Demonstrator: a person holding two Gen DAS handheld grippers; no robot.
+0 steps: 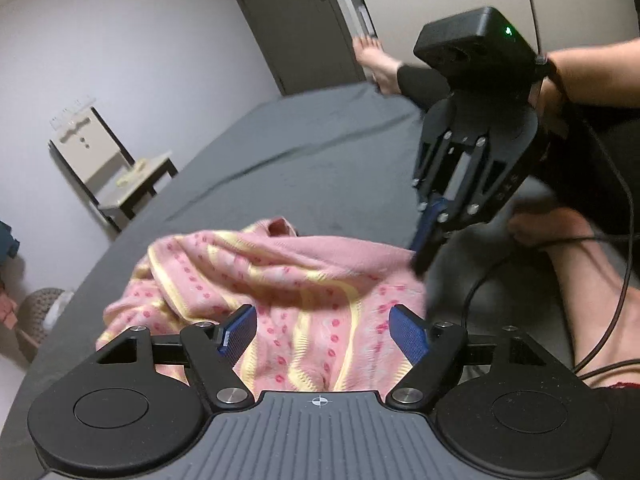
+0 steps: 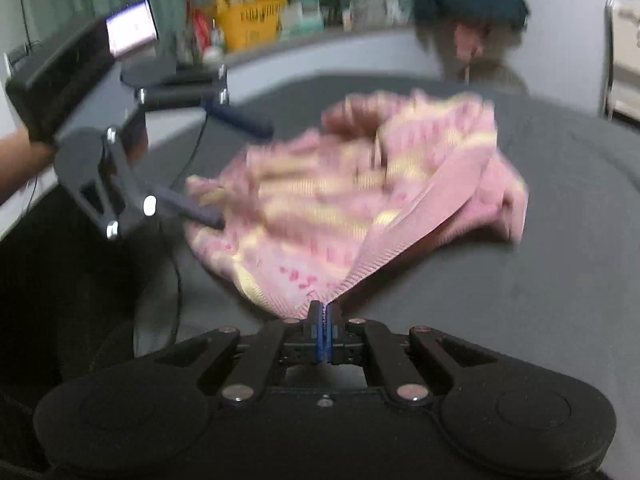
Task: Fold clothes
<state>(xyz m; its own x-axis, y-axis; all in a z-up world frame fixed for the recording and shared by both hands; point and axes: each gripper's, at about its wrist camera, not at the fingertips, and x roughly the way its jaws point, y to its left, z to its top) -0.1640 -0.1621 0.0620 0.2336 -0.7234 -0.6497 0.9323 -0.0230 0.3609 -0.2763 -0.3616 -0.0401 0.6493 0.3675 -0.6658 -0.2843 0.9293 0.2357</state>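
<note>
A pink knitted garment [image 1: 280, 272] with yellow stripes and red dots lies crumpled on the grey bed sheet [image 1: 320, 152]. In the left wrist view my left gripper [image 1: 324, 332] is open, its blue pads [image 1: 240, 332] spread just over the garment's near edge. My right gripper [image 1: 424, 248] comes down from the upper right and pinches the garment's right edge. Seen from the right wrist, my right gripper [image 2: 325, 312] is shut on the ribbed hem of the garment [image 2: 340, 184], pulling it taut. My left gripper [image 2: 243, 175] stands open at the garment's left side.
A person's bare feet [image 1: 376, 64] and legs rest on the bed to the right, with a black cable [image 1: 480, 280] trailing beside them. A chair [image 1: 120, 176] and a woven basket [image 1: 40, 312] stand left of the bed. A yellow basket [image 2: 250, 20] sits on a cluttered shelf behind.
</note>
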